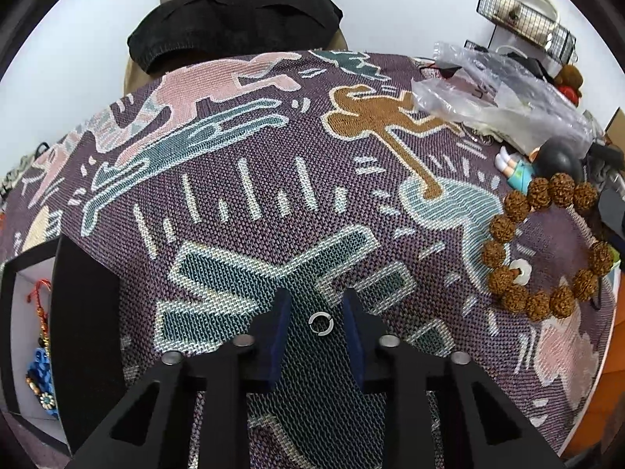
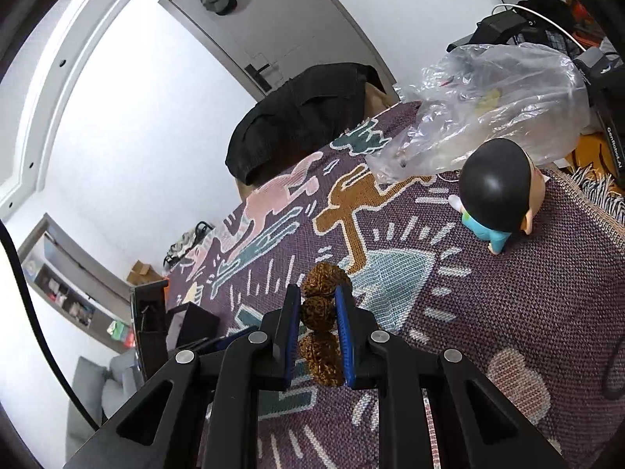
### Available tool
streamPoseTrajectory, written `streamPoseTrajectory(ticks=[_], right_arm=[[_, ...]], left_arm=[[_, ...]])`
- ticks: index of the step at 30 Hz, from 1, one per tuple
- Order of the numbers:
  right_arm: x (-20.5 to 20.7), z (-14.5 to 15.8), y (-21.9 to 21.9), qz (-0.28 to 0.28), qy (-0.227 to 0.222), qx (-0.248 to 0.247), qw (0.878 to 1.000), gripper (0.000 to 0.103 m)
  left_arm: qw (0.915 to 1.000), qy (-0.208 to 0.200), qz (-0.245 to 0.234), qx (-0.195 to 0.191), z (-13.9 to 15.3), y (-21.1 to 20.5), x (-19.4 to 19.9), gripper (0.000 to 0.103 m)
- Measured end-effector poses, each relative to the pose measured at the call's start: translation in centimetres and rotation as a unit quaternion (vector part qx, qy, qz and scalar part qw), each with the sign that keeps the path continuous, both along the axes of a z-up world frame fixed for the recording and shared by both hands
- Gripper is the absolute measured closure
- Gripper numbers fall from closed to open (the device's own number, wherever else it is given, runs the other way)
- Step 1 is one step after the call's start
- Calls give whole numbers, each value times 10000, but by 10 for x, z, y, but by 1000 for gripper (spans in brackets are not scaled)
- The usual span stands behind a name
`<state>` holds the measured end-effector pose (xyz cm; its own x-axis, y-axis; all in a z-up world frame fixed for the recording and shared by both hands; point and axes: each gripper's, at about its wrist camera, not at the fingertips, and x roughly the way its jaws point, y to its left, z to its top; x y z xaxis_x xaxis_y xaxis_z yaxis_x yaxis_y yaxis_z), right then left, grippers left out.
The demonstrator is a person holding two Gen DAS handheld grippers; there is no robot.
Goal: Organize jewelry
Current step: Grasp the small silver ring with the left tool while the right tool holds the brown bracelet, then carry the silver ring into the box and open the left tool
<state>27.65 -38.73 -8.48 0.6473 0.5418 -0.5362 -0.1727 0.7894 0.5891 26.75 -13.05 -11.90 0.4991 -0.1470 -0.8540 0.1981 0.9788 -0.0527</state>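
Silver ring (image 1: 320, 323) on cloth (image 1: 273, 179), charms (image 1: 41, 363) in box (image 1: 84, 312)

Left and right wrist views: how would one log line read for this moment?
left gripper: open around small silver ring | right gripper: shut on brown knobbly bead bracelet | black box: open

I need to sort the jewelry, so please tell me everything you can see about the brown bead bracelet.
The brown bead bracelet is a loop of large, round, rough, wrinkled beads that look like dried seeds, plus one small white ring-shaped bead. In the left wrist view it appears as an open circle over the patterned woven cloth, near the figurine. In the right wrist view the right gripper is shut on one of its beads, with neighbouring beads above and below the blue pads.
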Motion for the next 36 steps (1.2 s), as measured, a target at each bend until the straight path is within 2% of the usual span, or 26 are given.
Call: streamPoseTrajectory(ticks=[5, 7, 10, 19, 28, 36], right_arm=[[-1, -3, 1, 16, 42, 36, 10000, 84], [0, -5, 4, 32, 51, 39, 10000, 84], [1, -5, 8, 64, 58, 29, 10000, 84], [-4, 11, 25, 217, -124, -22, 9997, 84], [-13, 34, 53, 456, -371, -70, 9982, 84], [-21, 49, 82, 674, -505, -164, 9963, 84]], left_arm=[[9999, 55, -50, 85, 0, -2, -2, 83], [9998, 34, -103, 168, 0, -5, -3, 90], [9998, 49, -157, 95, 1, -4, -4, 89], [9989, -443, -21, -152, 48, 23, -20, 89], [9953, -809, 397, -361, 84, 81, -39, 89], [9909, -922, 839, -514, 90, 134, -49, 89]])
